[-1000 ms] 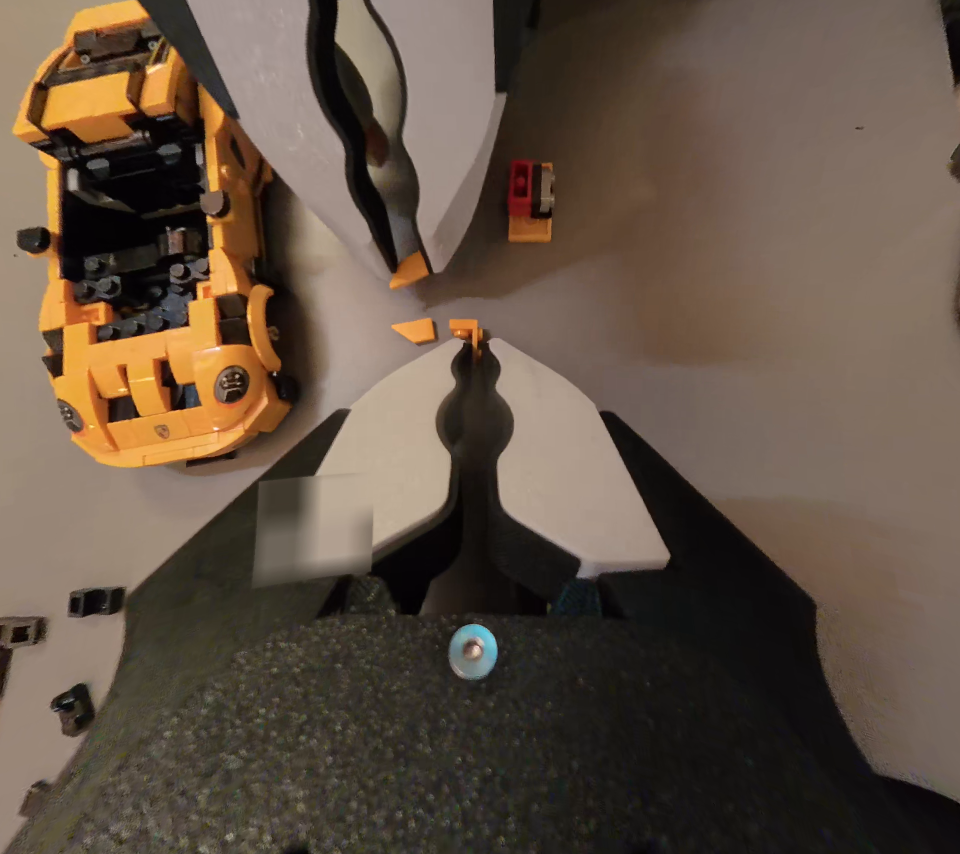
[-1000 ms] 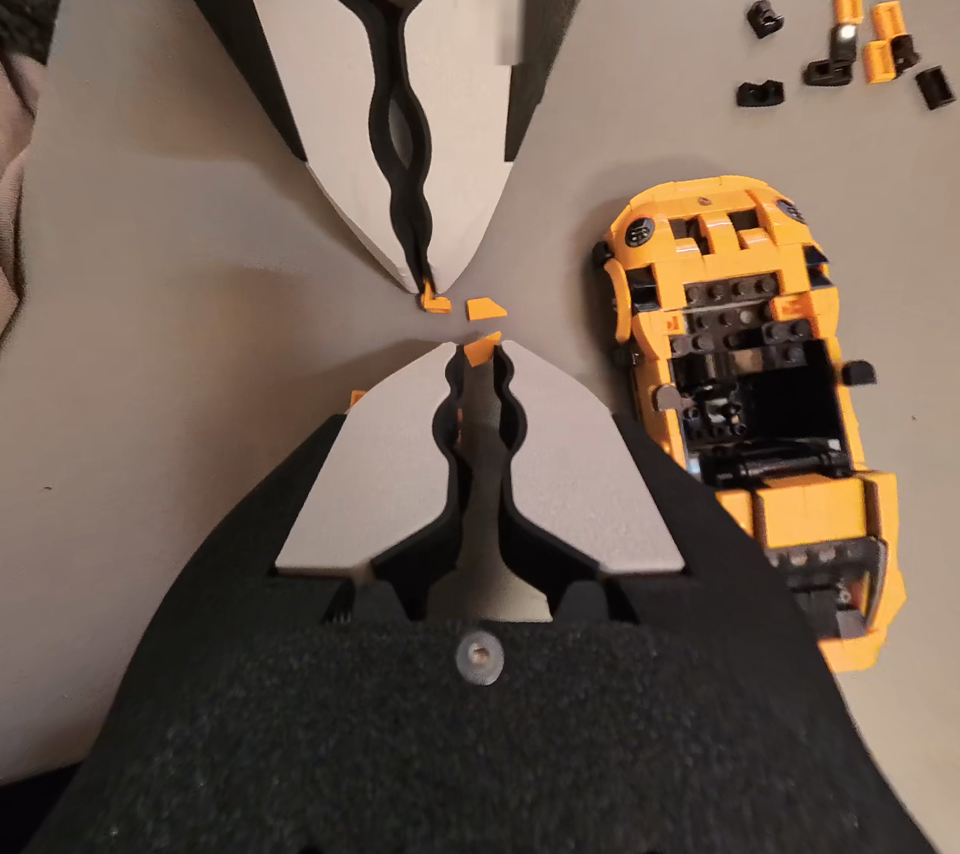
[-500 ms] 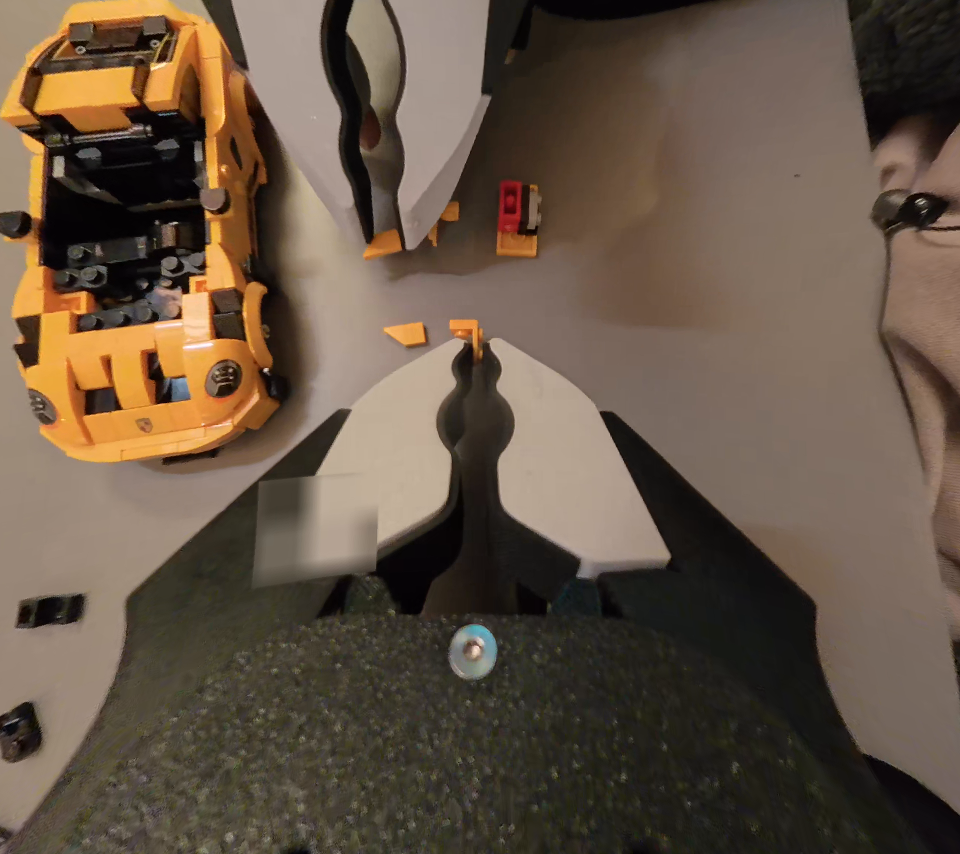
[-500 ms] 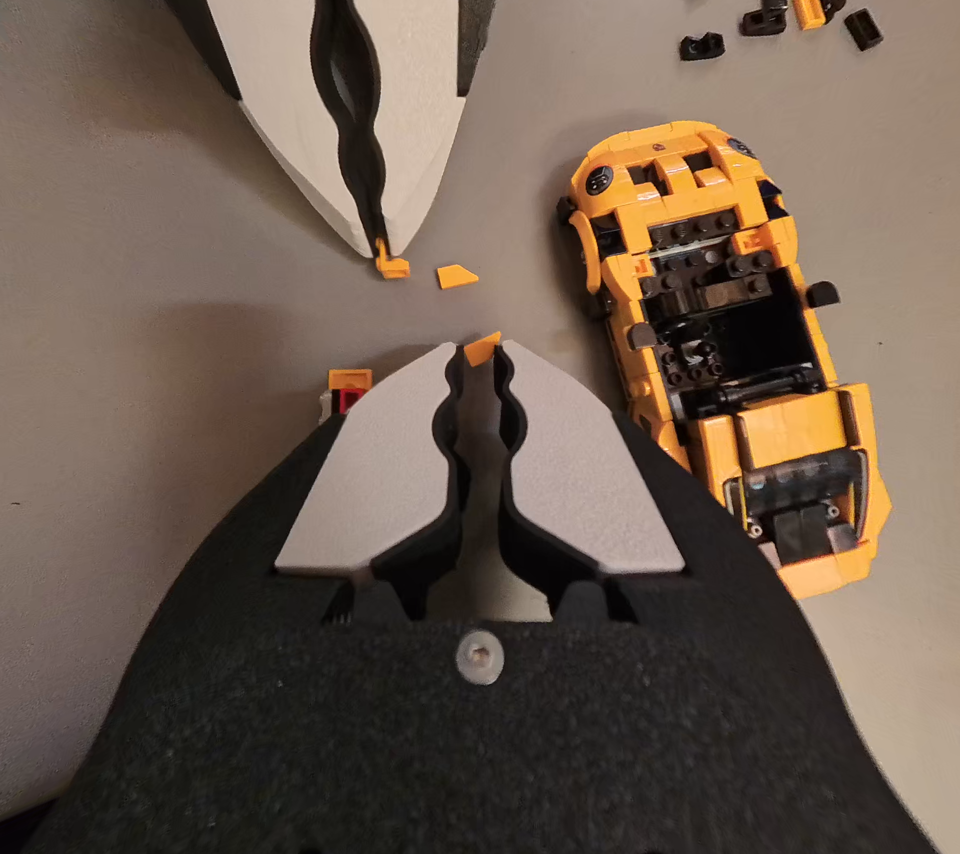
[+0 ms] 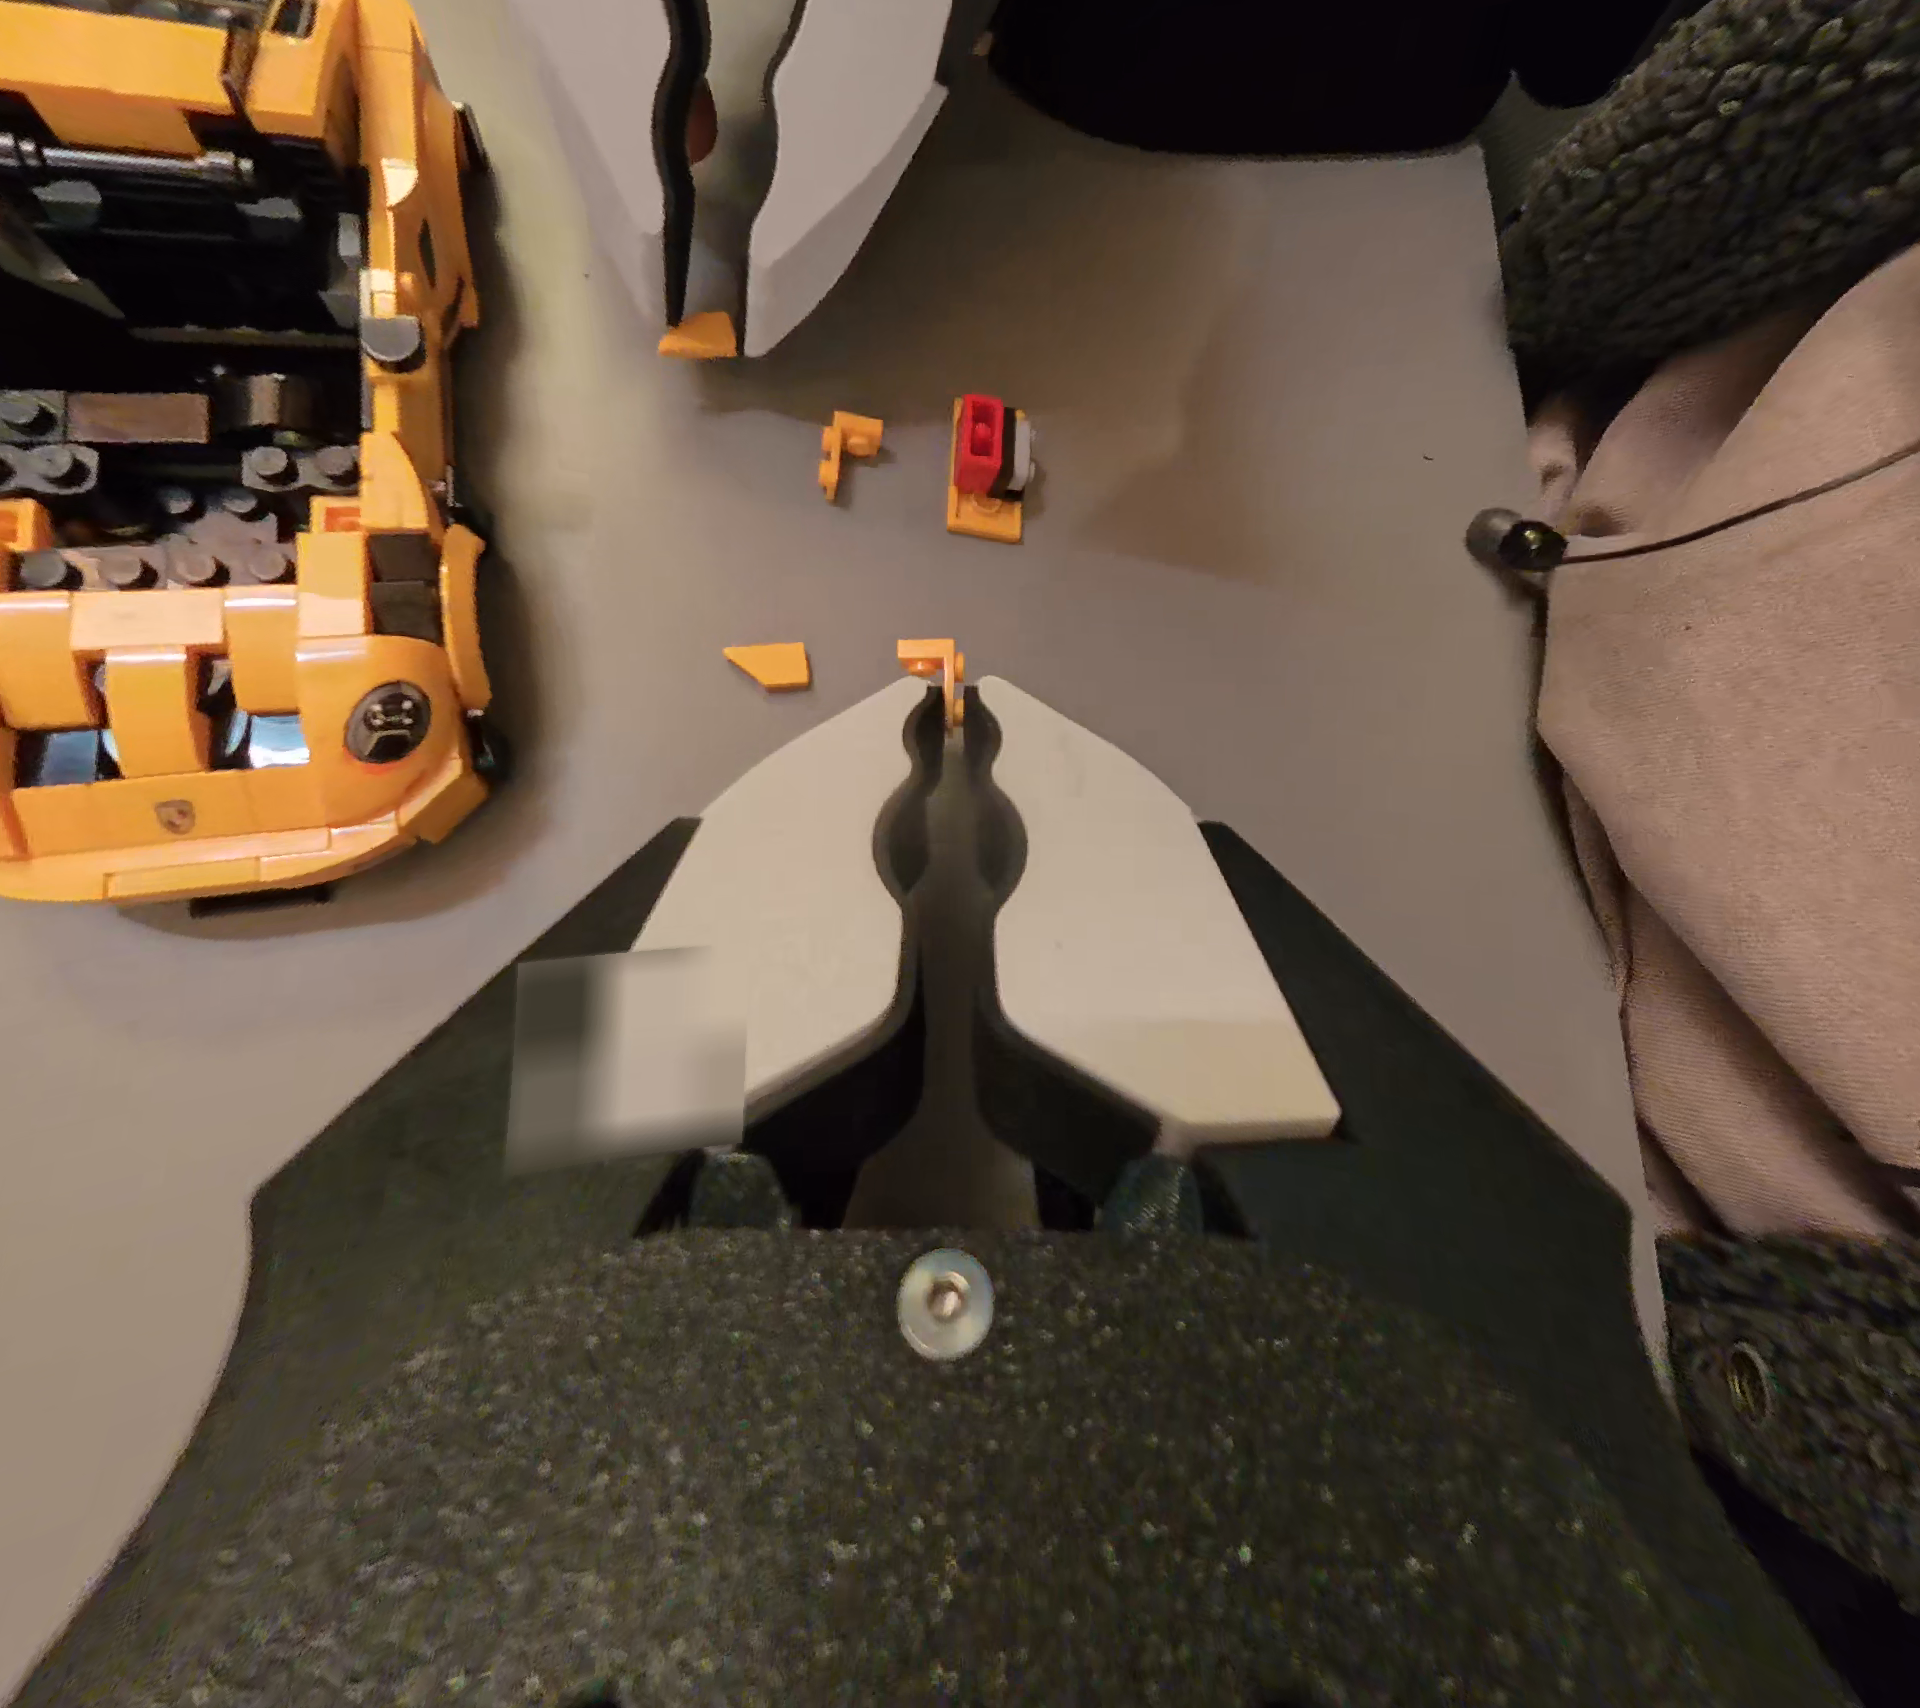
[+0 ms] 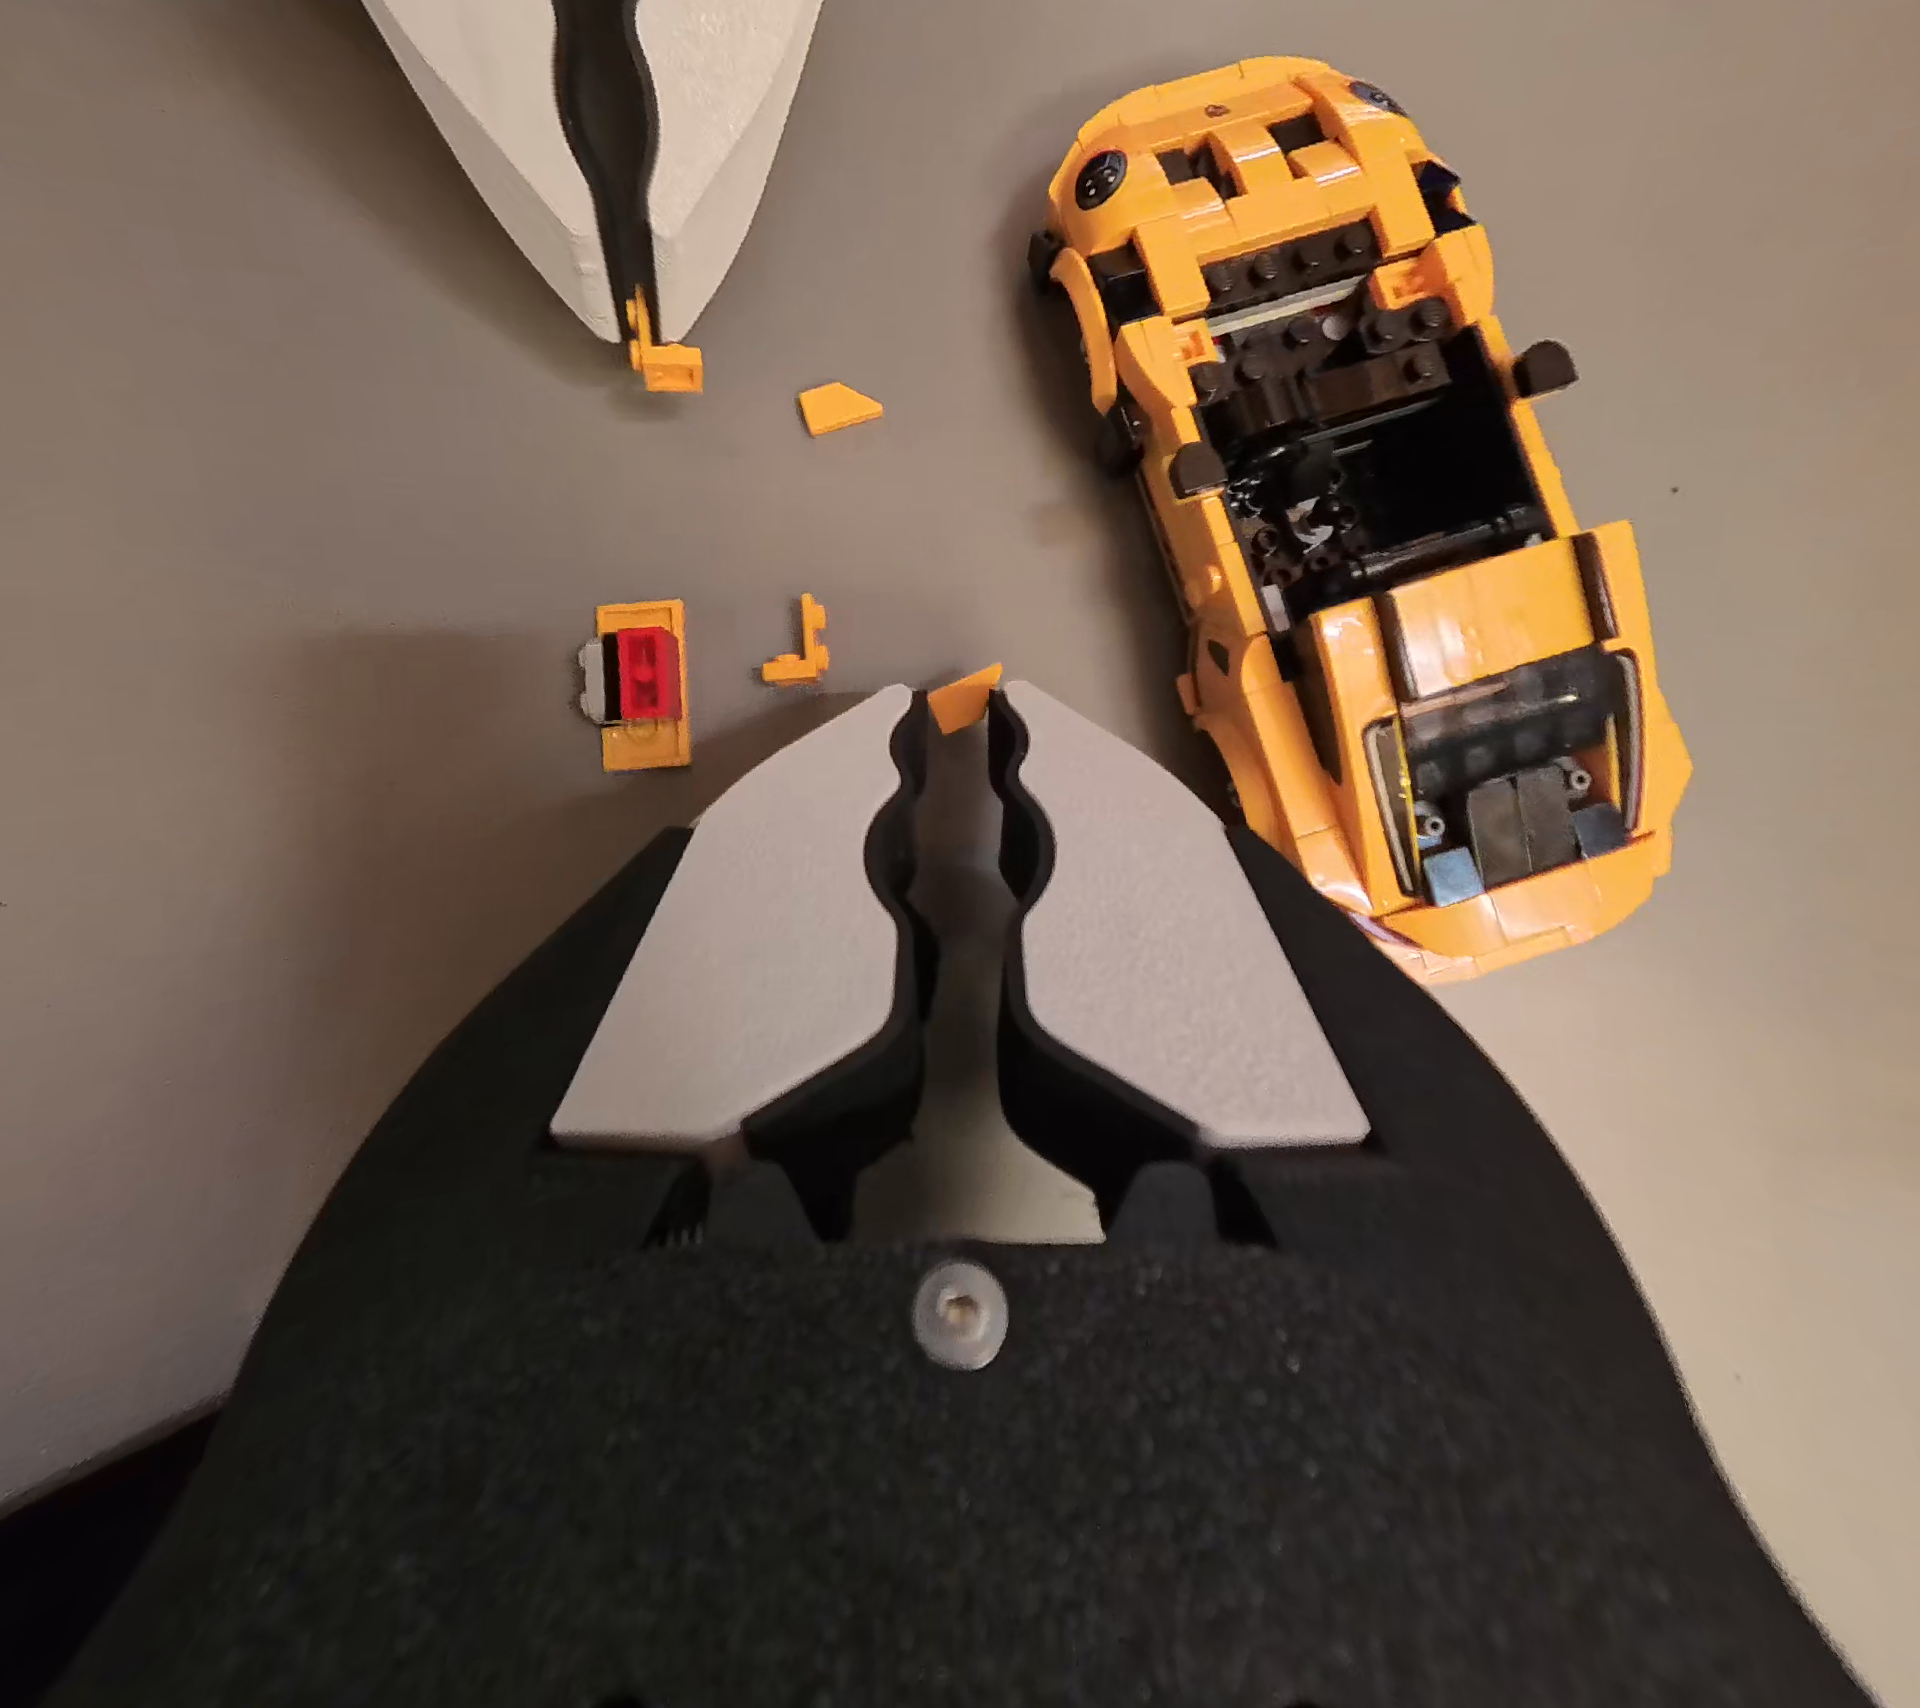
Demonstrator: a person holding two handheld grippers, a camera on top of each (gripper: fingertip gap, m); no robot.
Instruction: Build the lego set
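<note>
Left tool [image 5: 954, 690] pinches my orange bracket piece [image 5: 928, 656]; right tool [image 6: 961, 702] pinches an orange wedge tile [image 6: 964, 702]. Car [image 6: 1371, 515] hood emblem [image 5: 174, 817] unreadable.

The left gripper [image 5: 954, 690] clamps an orange bracket piece [image 5: 932, 659]. An orange wedge piece [image 5: 771, 664] lies beside it on the bench [image 5: 1195, 432]. The toy car [image 5: 229, 370] sits at the left edge.
</note>
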